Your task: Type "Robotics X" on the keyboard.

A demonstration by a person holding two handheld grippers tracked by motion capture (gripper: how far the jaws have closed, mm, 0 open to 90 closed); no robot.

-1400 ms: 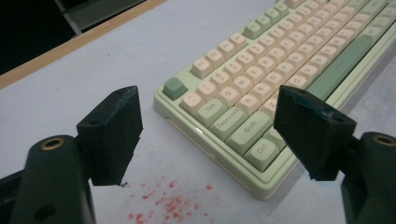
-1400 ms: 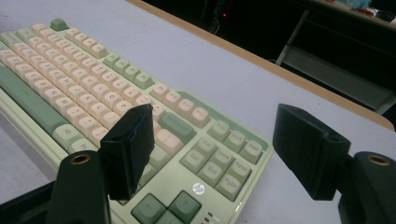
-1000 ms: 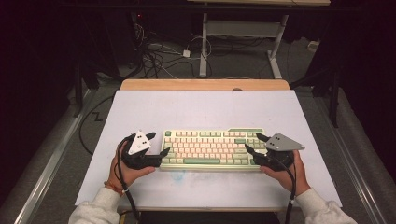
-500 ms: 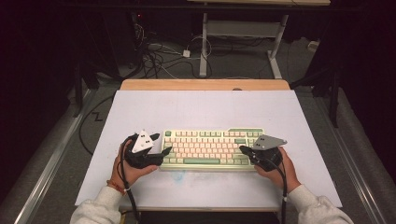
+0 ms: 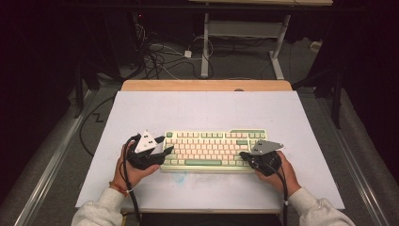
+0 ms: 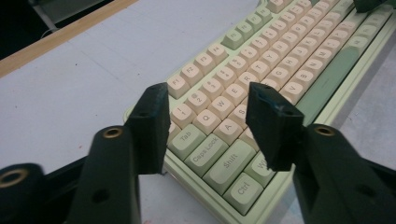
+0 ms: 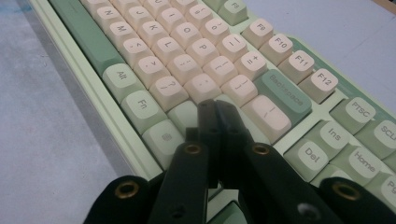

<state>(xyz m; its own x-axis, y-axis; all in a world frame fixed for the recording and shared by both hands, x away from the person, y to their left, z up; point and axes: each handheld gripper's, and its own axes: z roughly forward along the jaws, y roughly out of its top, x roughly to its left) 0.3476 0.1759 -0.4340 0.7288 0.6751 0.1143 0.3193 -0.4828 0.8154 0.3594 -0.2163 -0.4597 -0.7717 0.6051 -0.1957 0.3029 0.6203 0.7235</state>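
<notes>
Pale green, the keyboard (image 5: pixel 214 149) lies at the lower centre of the high view. The right gripper (image 7: pixel 217 112), jaws pressed together, seems mid key-press near Enter; the left gripper (image 6: pixel 208 105) hangs wide. Next: lift straight up.

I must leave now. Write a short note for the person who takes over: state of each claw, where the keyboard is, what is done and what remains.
Left claw: open, hanging over the left end of the keyboard, above the Tab, Caps Lock and A keys, holding nothing.
Right claw: shut, empty, tips down among the keys at the right end of the letter block, near Backspace; whether a key is pressed, I cannot tell.
Keyboard: flat on the white table, near its front edge, between both hands.
Done: both claws brought to the keyboard.
Left: probably the key pressing itself.
</notes>
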